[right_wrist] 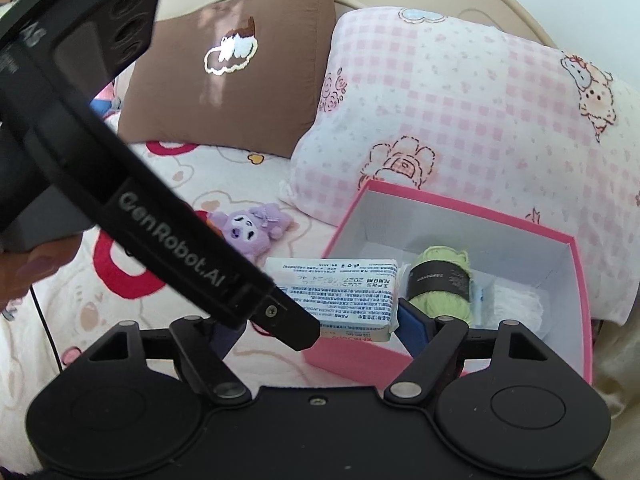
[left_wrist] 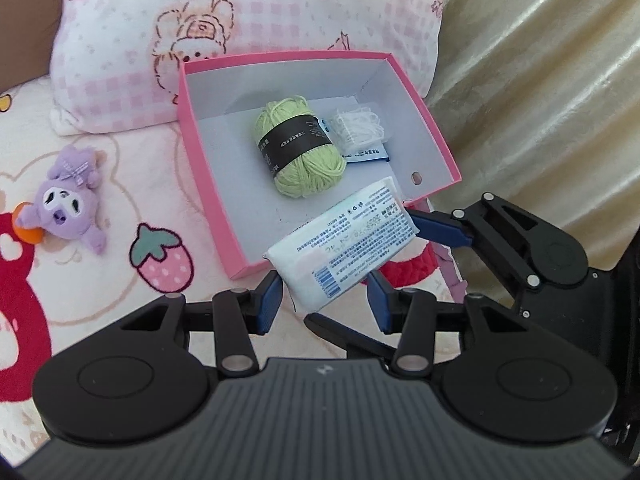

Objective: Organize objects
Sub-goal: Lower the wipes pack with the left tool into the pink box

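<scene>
A white tissue pack (left_wrist: 340, 244) with blue print hangs over the near end of a pink box (left_wrist: 208, 184). My left gripper (left_wrist: 326, 300) is shut on the pack's near end, one blue pad on each side. In the right wrist view the pack (right_wrist: 336, 292) lies across my right gripper (right_wrist: 320, 320). The right pad (right_wrist: 412, 324) presses its end, while the other pad is hidden behind the left gripper's black body (right_wrist: 160, 240). A green yarn ball (left_wrist: 298, 146) and a white thread packet (left_wrist: 362, 128) lie in the box.
A purple plush toy (left_wrist: 70, 196) lies on the cartoon bedspread left of the box. A pink checked pillow (left_wrist: 240, 12) stands behind the box, with a brown pillow (right_wrist: 224, 64) further left. Gold fabric (left_wrist: 540, 100) hangs to the right of the box.
</scene>
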Motion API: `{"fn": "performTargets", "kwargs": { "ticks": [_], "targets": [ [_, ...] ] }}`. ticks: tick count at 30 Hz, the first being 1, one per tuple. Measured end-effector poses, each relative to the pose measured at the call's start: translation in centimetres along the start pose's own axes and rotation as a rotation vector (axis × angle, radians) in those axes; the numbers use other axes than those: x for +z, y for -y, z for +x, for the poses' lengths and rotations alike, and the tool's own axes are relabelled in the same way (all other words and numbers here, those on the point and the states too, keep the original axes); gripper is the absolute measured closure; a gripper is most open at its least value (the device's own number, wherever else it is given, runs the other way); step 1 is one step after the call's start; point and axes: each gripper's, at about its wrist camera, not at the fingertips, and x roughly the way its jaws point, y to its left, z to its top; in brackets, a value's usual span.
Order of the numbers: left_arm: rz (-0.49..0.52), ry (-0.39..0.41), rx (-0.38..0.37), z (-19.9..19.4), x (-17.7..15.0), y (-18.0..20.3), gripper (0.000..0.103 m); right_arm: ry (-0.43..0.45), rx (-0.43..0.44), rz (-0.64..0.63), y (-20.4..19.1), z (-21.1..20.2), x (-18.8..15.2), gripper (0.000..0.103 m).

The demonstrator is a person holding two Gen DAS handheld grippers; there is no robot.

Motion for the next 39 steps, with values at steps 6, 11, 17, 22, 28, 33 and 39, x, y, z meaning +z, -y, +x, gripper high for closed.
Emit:
{"fn": "performTargets", "kwargs": {
  "ticks": [6,11,17,22,28,33,39],
  "targets": [
    [0.014,-0.024,0.021,2.0,2.2,-0.1,0.059,-0.036,0.023,-0.074,2.0,1.7,0.1,0.02],
    [0.022,-0.04,0.022,3.8,3.9,-0.6,0.058,-0.063,0.056,-0.037,4.3,3.2,0.3,0.021],
    [0.017,-0.014,0.06,6.2,5.2,-1.9,0.055,-0.09,0.072,0.008,6.4,6.2,0.4,0.037],
    [0.047,-0.019,0.139,7.5,6.7,-2.5,0.056,-0.144,0.084,-0.004,6.9,8.8,0.1,0.053],
    [0.084,-0.094,0.196,9.8,8.9,-2.0,0.056,-0.187,0.132,0.138,9.1,10.6,-0.2,0.056],
    [0.068,-0.169,0.202,11.4,9.8,-2.2,0.056,-0.265,0.125,0.236,9.7,11.9,-0.2,0.056],
    [0.111,-0.18,0.274,12.3,9.8,-1.3,0.057,-0.319,0.13,0.316,10.1,13.8,-0.5,0.058]
  ]
}}
